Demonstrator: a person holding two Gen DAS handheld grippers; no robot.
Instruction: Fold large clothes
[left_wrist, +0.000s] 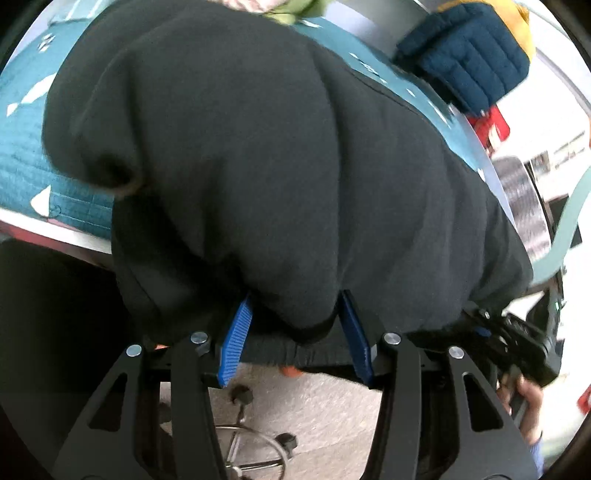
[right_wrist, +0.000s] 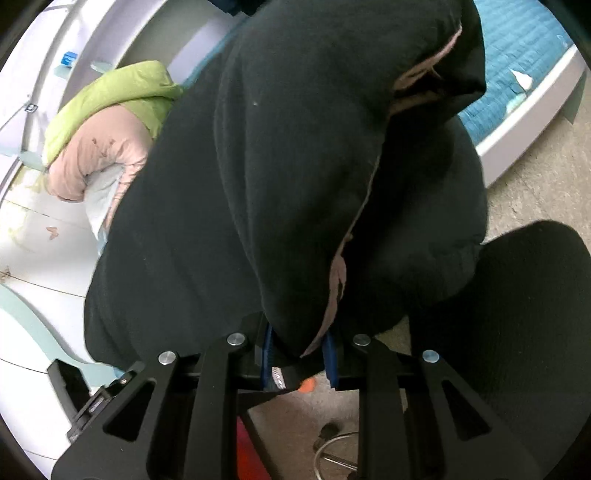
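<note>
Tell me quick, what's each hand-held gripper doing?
Left hand-held gripper: closed on the black garment.
Right hand-held gripper: closed on the same black garment.

Garment black, pinkish lining; mat teal, quilted, white marks; pads blue, ribbed; jacket lime green.

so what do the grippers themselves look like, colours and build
Both match: the left gripper and right gripper have matte black linkage arms with triangular cutouts, round silver pivot bolts, and ribbed blue finger pads. The person's bare hand shows in the left wrist view.
</note>
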